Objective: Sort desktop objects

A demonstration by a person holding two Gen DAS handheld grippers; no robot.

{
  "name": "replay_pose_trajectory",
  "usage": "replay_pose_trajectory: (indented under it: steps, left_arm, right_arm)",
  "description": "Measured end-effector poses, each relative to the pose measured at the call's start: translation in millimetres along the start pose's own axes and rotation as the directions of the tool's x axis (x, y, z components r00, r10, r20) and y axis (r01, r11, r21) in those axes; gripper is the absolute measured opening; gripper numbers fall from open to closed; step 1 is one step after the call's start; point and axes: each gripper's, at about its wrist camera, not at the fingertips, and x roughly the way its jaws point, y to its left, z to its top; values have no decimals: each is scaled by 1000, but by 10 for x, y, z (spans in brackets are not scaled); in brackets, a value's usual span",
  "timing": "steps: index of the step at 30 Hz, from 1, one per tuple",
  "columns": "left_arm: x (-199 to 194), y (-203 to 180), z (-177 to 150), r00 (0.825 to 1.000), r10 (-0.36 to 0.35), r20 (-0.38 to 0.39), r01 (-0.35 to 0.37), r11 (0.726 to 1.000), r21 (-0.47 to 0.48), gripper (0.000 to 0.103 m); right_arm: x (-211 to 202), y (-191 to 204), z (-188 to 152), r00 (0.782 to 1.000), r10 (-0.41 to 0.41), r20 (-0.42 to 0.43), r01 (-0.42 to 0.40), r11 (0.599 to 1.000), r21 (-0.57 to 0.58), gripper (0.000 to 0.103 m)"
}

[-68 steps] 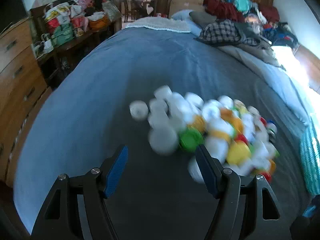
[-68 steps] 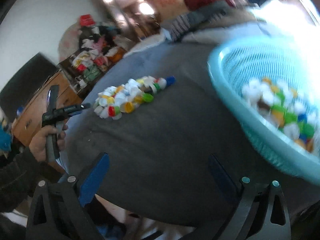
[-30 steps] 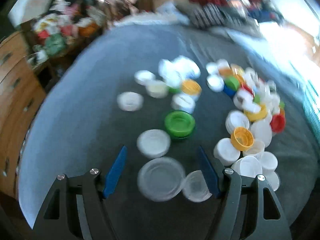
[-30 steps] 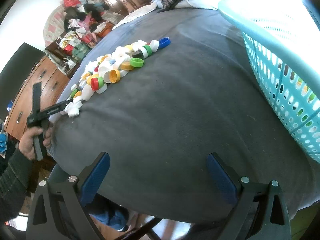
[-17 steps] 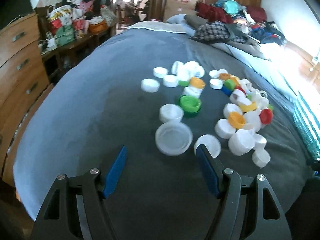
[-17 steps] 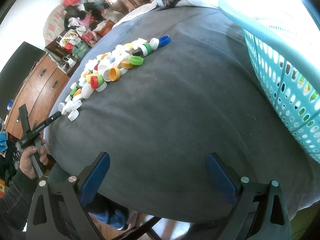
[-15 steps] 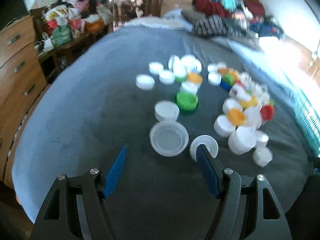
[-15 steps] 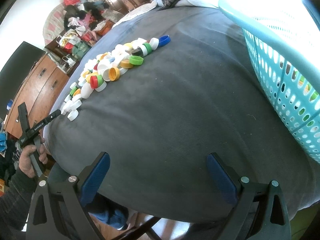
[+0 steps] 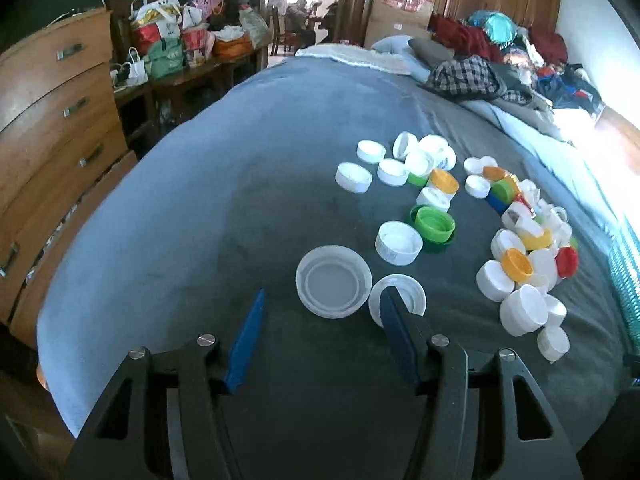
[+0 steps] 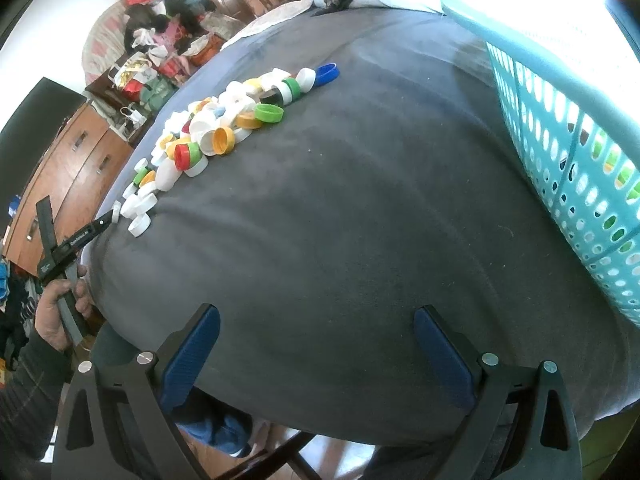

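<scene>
Many plastic bottle caps (image 9: 516, 240), white, green, orange and red, lie spread on a dark grey bed cover (image 9: 240, 216). A wide translucent lid (image 9: 334, 286) lies upside down nearest to my left gripper (image 9: 323, 295). Its jaws are closing, the blue fingertips either side of the lid's near edge with gaps left. A small white cap (image 9: 408, 294) sits partly behind the right fingertip. My right gripper (image 10: 316, 316) stands open over bare cover, nothing between its fingers. Its view shows the row of caps (image 10: 224, 128) and the left gripper (image 10: 76, 240) in a person's hand (image 10: 56, 312).
A teal perforated basket (image 10: 560, 140) with caps inside stands at the right of the bed. A wooden chest of drawers (image 9: 48, 128) and a cluttered side table (image 9: 180, 60) stand left of the bed. Piled clothes (image 9: 472, 72) lie at its far end.
My left gripper has drawn back from the caps, so the translucent lid went from deep between the fingers to their tips. Its jaws have narrowed. The right gripper has kept still.
</scene>
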Motion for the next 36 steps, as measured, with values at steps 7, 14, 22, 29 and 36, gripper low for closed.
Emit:
replay_pose_trajectory:
  steps: [7,14,22,29,36]
  left_arm:
    - [-61,58,-48,997,76,13,-76,996,-36,53]
    - [14,-431,-117,1000,-24,-8,25,987,160,53]
    - [-4,-66,-34,1000,19,22,-18,1000,-13,54]
    - [206,-186,57,998,56,-18,-54,994,98,55]
    - [-75,-142,40,999,-6,41,4,999,51,33]
  right_arm:
    - [10,1,-3,1000,2,1,-2,1000,5,100]
    - [15,8,-2,1000,4,1,-4,1000,8,100]
    - [22,12,3,1000,3,-3,-3,1000,2,100]
    - [-94,205,-48,998,-47,40,49,996,-70,100]
    - [43,1061,-4,998,51,40,-41,975,-219,78]
